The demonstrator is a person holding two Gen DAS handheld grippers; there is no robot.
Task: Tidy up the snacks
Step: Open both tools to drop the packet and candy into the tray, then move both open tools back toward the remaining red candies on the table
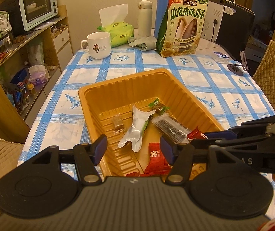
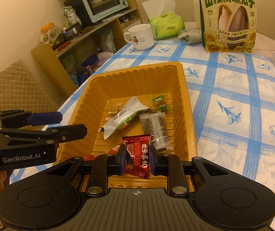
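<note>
An orange plastic tray (image 1: 118,82) (image 2: 102,88) sits on the blue-checked tablecloth and holds several snacks: a white pouch (image 1: 135,129) (image 2: 122,117), a green candy (image 1: 157,106) (image 2: 160,103), a clear dark-filled packet (image 1: 170,129) (image 2: 154,127), a small brown packet (image 1: 118,124) and a red packet (image 1: 156,157). My left gripper (image 1: 134,150) is open and empty over the tray's near end. My right gripper (image 2: 137,158) is shut on a red candy wrapper (image 2: 137,156) just above the tray's near end; it shows from the side in the left wrist view (image 1: 201,135).
A big sunflower-seed bag (image 1: 183,25) (image 2: 229,17), a white mug (image 1: 99,45) (image 2: 141,36), a tissue pack (image 1: 116,30), a cloth and a white bottle (image 1: 145,17) stand at the table's far end. A shelf with a toaster oven (image 1: 39,7) is at left. Padded chairs flank the table.
</note>
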